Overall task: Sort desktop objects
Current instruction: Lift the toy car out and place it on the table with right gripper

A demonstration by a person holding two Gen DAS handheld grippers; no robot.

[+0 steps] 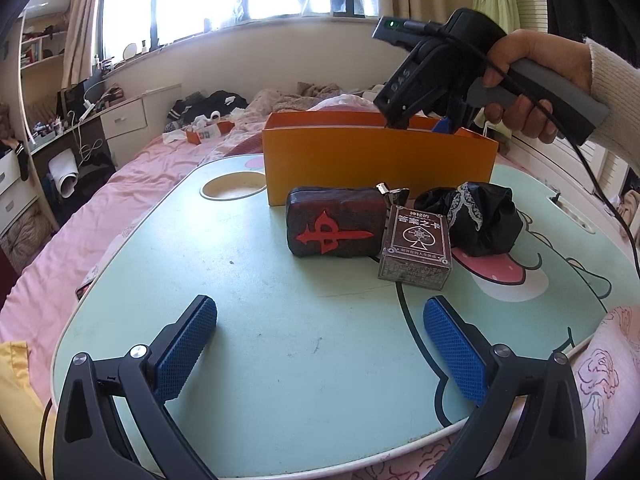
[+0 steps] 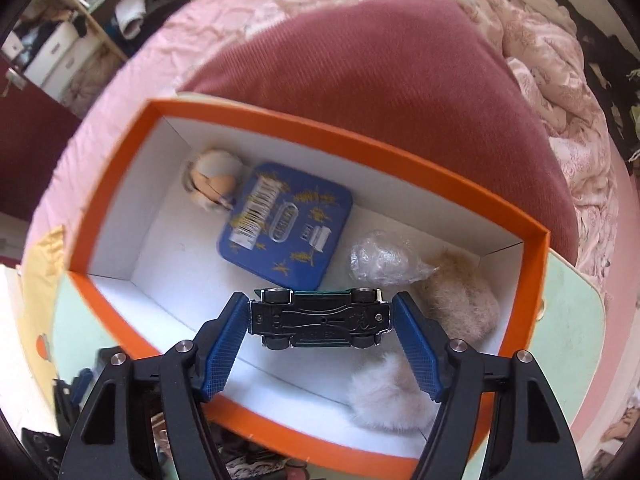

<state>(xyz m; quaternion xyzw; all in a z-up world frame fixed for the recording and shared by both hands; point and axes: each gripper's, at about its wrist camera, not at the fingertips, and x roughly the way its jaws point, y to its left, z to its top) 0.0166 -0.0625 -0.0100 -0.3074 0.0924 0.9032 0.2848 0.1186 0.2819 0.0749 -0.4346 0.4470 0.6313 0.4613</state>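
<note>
Right wrist view has my right hand-held gripper point(image 2: 320, 316) pointing almost straight down into the orange box point(image 2: 400, 178), with a little toy car point(image 2: 320, 316) belly-up between the blue pads point(image 2: 226, 344). The left pad is touching the car's end, but there looks to be a sliver of gap on the right, so I can't say if it's still pinched or already let go. It's low inside the box, so it shouldn't bounce onto the blue tin point(image 2: 286, 222), the plastic-wrapped lump point(image 2: 378, 260) or the fluffy stuff point(image 2: 460, 304) already in there. My left hand-held gripper point(image 1: 320, 346) hangs wide and empty over the table point(image 1: 280, 312), lined up on what's still unsorted just in front of the box: the mahjong-tile block point(image 1: 335, 222), the card box point(image 1: 416, 246) and the black lace bundle point(image 1: 476, 216).
</note>
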